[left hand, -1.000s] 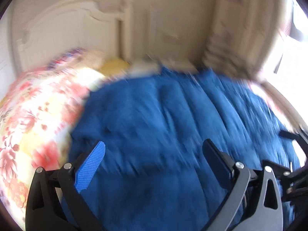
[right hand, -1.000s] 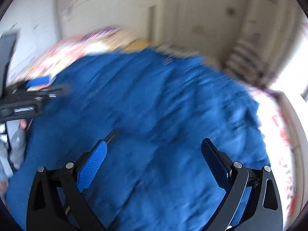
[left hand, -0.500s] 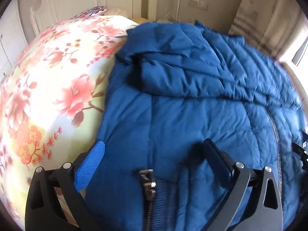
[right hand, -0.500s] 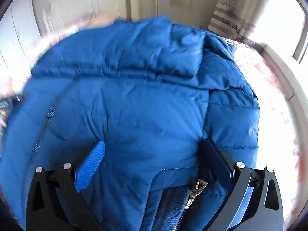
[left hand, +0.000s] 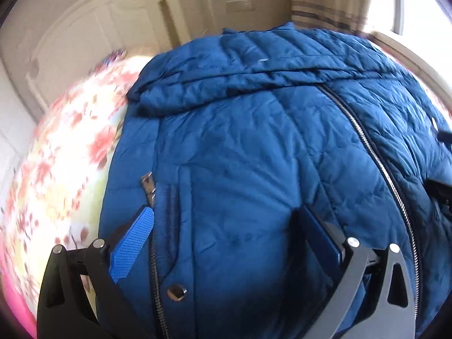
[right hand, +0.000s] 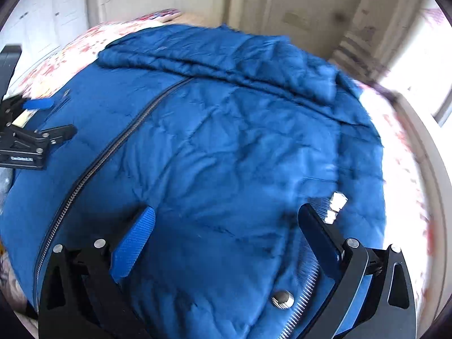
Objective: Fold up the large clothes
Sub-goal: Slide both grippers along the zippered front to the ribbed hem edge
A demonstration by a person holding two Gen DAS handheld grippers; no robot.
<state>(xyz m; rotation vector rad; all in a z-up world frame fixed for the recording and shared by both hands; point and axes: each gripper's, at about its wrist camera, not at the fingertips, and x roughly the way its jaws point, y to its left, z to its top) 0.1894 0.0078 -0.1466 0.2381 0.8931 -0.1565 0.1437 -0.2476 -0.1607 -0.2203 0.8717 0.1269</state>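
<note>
A large blue quilted puffer jacket (left hand: 254, 147) lies spread front-up on a bed, its hood at the far end. It fills the right wrist view too (right hand: 226, 141). A centre zipper (left hand: 378, 163) runs down it and also shows in the right wrist view (right hand: 113, 147). My left gripper (left hand: 226, 231) is open and empty, low over the jacket's left half beside a pocket zipper pull (left hand: 148, 183). My right gripper (right hand: 226, 226) is open and empty over the right half, near a pocket zipper pull (right hand: 334, 206) and a snap button (right hand: 282, 298). The left gripper shows in the right wrist view (right hand: 36, 118).
A floral bedspread (left hand: 62, 163) covers the bed left of the jacket and right of it (right hand: 406, 152). A white headboard (left hand: 84, 36) and a cream wall stand behind. A bright window (left hand: 418, 8) is at the far right.
Both grippers have moved over the jacket's lower half, the left one rightwards and the right one leftwards. The pocket zippers now lie at the outer sides. Both stay open.
</note>
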